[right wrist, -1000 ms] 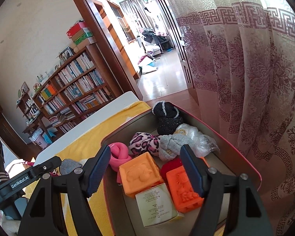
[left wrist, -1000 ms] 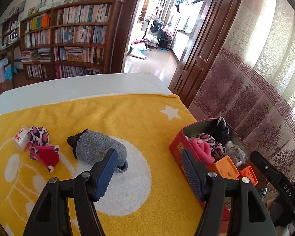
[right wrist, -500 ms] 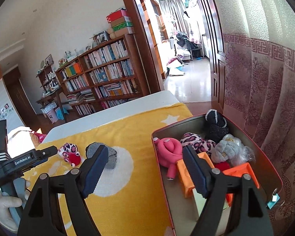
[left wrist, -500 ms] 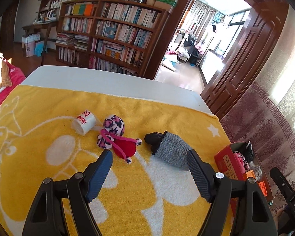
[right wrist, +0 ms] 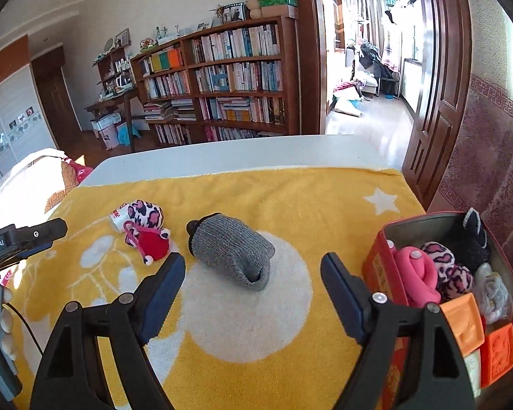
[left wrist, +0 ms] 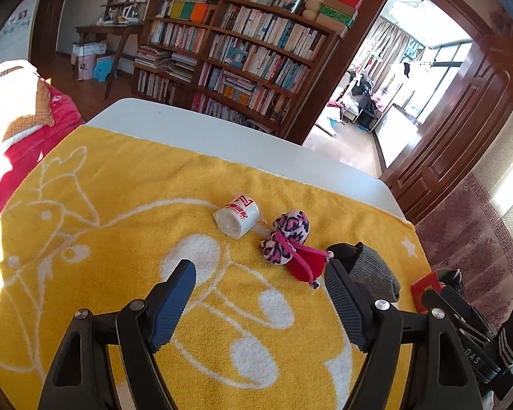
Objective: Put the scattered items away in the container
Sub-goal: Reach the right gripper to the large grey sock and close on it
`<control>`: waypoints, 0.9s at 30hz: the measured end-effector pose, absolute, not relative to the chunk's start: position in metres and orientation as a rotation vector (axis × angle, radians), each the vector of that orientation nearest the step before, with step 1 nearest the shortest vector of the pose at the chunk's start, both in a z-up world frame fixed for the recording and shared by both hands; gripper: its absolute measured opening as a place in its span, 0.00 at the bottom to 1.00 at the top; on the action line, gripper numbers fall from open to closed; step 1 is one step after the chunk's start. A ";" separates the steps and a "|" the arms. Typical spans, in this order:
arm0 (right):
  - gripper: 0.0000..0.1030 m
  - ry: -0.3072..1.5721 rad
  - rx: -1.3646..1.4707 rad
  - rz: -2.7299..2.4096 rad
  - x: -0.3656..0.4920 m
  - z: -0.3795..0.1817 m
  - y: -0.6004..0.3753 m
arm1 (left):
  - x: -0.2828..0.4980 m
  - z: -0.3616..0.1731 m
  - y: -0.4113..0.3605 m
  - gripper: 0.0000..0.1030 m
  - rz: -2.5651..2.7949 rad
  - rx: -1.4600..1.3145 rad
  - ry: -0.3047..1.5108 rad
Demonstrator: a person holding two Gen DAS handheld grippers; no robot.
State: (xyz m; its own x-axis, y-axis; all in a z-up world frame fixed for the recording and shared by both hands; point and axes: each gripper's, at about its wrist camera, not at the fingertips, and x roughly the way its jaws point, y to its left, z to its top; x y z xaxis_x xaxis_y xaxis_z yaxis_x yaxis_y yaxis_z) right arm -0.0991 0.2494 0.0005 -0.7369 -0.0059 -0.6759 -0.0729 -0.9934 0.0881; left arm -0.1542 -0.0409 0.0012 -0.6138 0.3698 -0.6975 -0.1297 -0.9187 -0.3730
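Right wrist view: the right hand-held gripper (right wrist: 253,266) hovers empty, jaws wide and opening, the grey sock (right wrist: 231,251) lying just beyond them on the yellow towel (right wrist: 290,341), the red container (right wrist: 386,273) at right; the left hand-held gripper (left wrist: 258,275) gapes empty near the leopard toy (left wrist: 290,235)

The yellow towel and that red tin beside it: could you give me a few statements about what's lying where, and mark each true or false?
1. The grey knitted sock lies on the yellow towel, outside the red tin. True.
2. The right gripper grips the sock. False: its jaws are opening with nothing between them.
3. The tin is empty. False: it holds orange blocks and soft toys.
4. A small white roll lies beside the leopard-print toy. True.
5. The left gripper carries the white roll. False: it is empty.
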 end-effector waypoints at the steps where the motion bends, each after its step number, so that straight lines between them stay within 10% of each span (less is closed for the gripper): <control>1: 0.82 0.145 -1.141 2.886 -0.105 -0.003 0.246 | -0.155 -0.001 -0.044 0.77 2.563 -1.209 -0.424; 17: 0.82 -0.165 -1.284 2.844 -0.166 -0.049 0.224 | -0.169 -0.030 -0.049 0.77 2.545 -1.302 -0.413; 27: 0.78 -0.036 -1.375 2.878 -0.176 -0.071 0.234 | -0.176 -0.040 -0.046 0.77 2.548 -1.354 -0.372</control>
State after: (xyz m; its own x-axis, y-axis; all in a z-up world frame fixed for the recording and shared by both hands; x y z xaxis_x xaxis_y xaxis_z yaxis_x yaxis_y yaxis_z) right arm -0.1762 0.2337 -0.0708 -0.6275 -0.0339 -0.7779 0.0535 -0.9986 0.0004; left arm -0.1761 -0.0460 -0.0402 -0.5456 0.3194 -0.7748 -0.0845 -0.9408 -0.3283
